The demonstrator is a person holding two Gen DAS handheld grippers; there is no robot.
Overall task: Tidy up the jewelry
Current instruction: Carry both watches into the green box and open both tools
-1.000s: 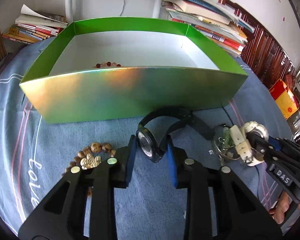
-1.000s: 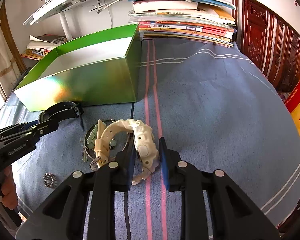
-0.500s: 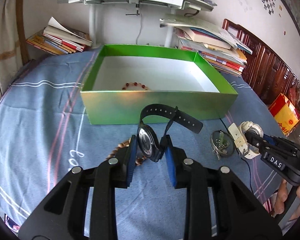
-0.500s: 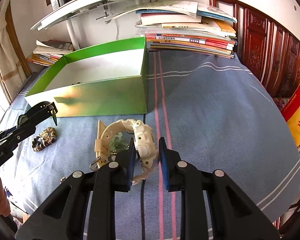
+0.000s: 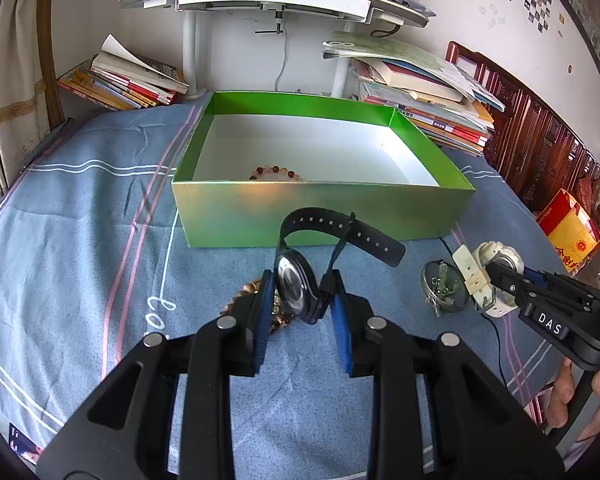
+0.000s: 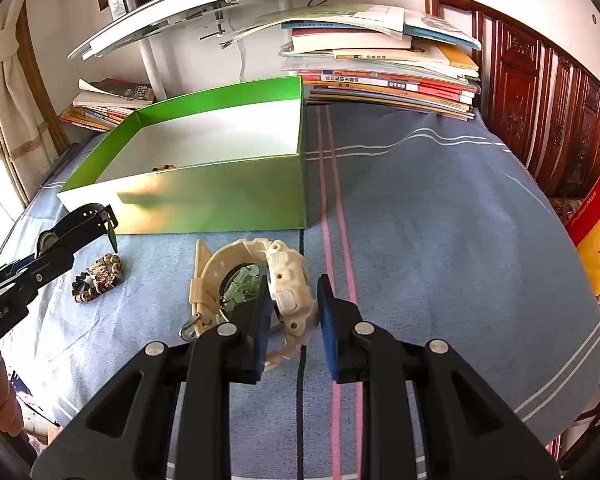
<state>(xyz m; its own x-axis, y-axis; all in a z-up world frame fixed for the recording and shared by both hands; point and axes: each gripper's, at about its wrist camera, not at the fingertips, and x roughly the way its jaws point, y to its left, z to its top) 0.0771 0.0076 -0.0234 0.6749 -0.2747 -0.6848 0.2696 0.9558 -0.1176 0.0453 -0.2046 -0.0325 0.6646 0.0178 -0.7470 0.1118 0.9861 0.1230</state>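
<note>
Your left tongs (image 5: 300, 304) are clenched on the black wristwatch (image 5: 296, 286), pinching its case, strap arching up toward the green box (image 5: 324, 208). The watch hangs just in front of the box's near wall, above the blue striped cloth (image 5: 80, 240) that covers the surface. Your right tongs (image 6: 292, 308) grip the cream sports watch (image 6: 288, 284) by its case, also in front of the box, near its right corner. One amber bead bracelet (image 5: 276, 171) already lies inside the box against the near wall.

You look to be in the carry step, with both watches lifted but not yet over the rim. Next, raise each above the near wall, move it over the white floor and release. The brown bead bracelet (image 6: 96, 278) and the round tin of green stones (image 5: 444, 286) wait in front of the box.
</note>
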